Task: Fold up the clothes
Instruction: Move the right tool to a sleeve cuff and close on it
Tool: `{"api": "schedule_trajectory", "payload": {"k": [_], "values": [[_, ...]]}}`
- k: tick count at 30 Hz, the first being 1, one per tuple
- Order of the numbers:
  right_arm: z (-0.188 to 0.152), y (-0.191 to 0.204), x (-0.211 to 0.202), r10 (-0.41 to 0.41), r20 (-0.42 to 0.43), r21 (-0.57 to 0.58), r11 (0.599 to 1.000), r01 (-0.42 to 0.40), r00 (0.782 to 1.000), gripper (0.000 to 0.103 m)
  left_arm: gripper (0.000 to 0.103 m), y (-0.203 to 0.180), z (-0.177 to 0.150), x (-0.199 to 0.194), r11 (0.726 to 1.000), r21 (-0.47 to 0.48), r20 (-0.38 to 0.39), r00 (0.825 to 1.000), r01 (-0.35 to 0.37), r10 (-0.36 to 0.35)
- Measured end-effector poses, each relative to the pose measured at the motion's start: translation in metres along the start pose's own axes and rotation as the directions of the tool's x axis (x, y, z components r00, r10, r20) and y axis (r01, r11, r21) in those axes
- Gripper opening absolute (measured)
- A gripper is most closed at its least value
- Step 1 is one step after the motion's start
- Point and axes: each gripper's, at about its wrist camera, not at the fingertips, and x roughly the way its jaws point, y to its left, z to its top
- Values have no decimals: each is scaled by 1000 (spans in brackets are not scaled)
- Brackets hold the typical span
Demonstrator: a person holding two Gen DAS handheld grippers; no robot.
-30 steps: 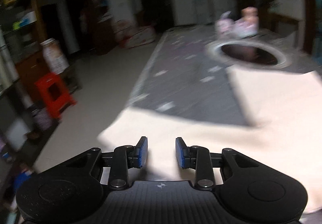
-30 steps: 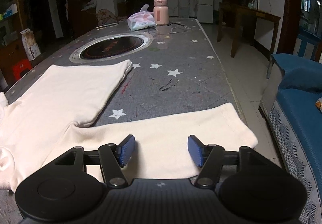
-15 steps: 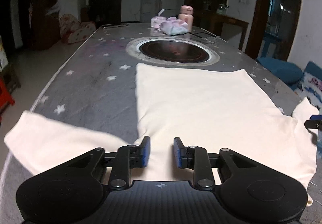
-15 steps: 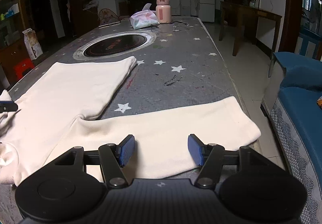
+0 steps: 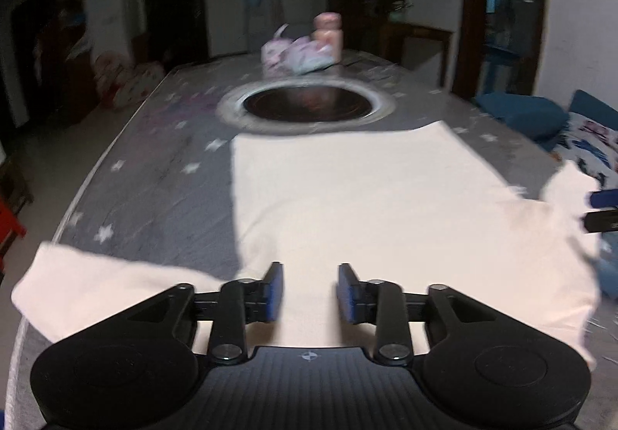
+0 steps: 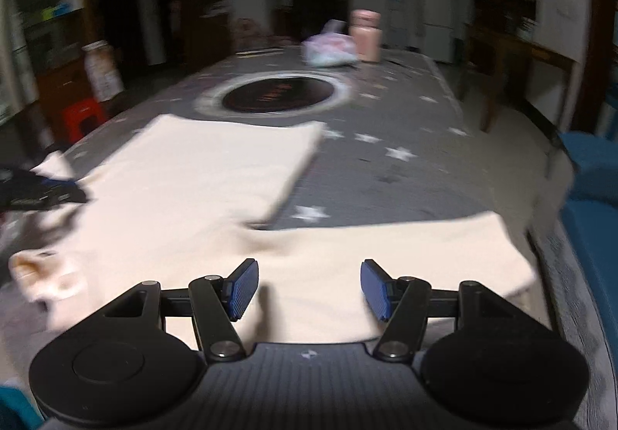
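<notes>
Cream shirt [image 5: 367, 206] spread flat on the grey starred tabletop [image 5: 162, 159], sleeves out to either side, body toward the round burner [image 5: 309, 105], laid ready for folding. Left claw [image 5: 309, 293] narrowly parted above the near hem by one sleeve, gripping nothing. Right claw [image 6: 307, 289] wide over the other sleeve [image 6: 405, 256], empty, probably lined up to pinch it inward.

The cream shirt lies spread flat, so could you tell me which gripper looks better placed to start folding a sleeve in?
Probably the right gripper: its open jaws straddle the right sleeve of the cream shirt. The left gripper, also open, hovers over the shirt's body, with the left sleeve off to its side.
</notes>
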Motion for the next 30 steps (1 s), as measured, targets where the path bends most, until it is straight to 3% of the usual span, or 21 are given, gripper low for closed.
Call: {"api": "schedule_trajectory", "payload": {"k": [7, 12, 17, 23, 26, 30], "values": [[-4, 70, 3, 138, -35, -238, 961, -143, 990, 64, 40, -41, -18, -20, 983, 134, -1, 992, 123, -124], [-20, 97, 13, 118, -76, -323, 937, -137, 990, 65, 44, -58, -38, -24, 968, 220, -1, 993, 117, -119], [-16, 75, 0, 121, -36, -214, 969, -126, 992, 65, 47, -55, -27, -28, 970, 213, 16, 993, 115, -121], [-13, 13, -14, -26, 29, 6, 1000, 26, 999, 62, 50, -62, -8, -21, 975, 176, 30, 989, 136, -144], [-13, -28, -14, -145, 30, 129, 982, 140, 989, 58, 50, -69, -2, -16, 973, 157, 22, 985, 168, -173], [-17, -79, -13, -241, 13, 285, 931, 228, 970, 55, 54, -79, 2, -12, 966, 175, 20, 981, 189, -195]]}}
